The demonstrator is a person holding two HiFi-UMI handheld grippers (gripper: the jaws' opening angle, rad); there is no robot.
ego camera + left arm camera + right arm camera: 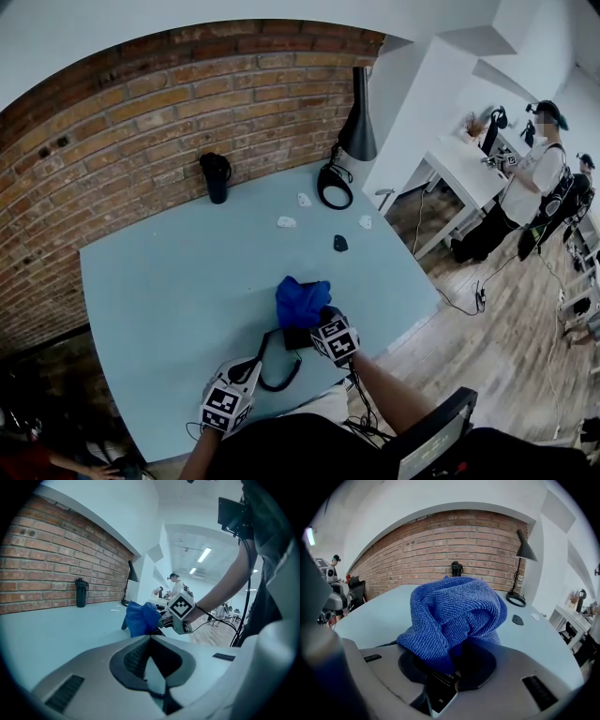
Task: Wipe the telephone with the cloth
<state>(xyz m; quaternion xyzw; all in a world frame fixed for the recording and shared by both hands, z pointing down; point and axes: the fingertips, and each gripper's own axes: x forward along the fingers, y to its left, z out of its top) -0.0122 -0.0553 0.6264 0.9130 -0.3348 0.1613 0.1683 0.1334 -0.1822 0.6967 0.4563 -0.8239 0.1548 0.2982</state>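
telephone (298,339) near the front edge of the desk (159,281), its top covered by the bunched blue cloth (302,298). likely hazards: a hard stroke could push the set along the desk, since only its coiled cord (279,382) seems restrained; the wadded cloth may wipe with a small patch only, or snag the cord. right hand-held gripper (317,321) clamped on the cloth, forearm reaching in over the front edge, jaws angled down onto the set. left hand-held gripper (246,372) low at the front edge just beside it, jaws narrow, tips nearly meeting, the cord crossing their gap.
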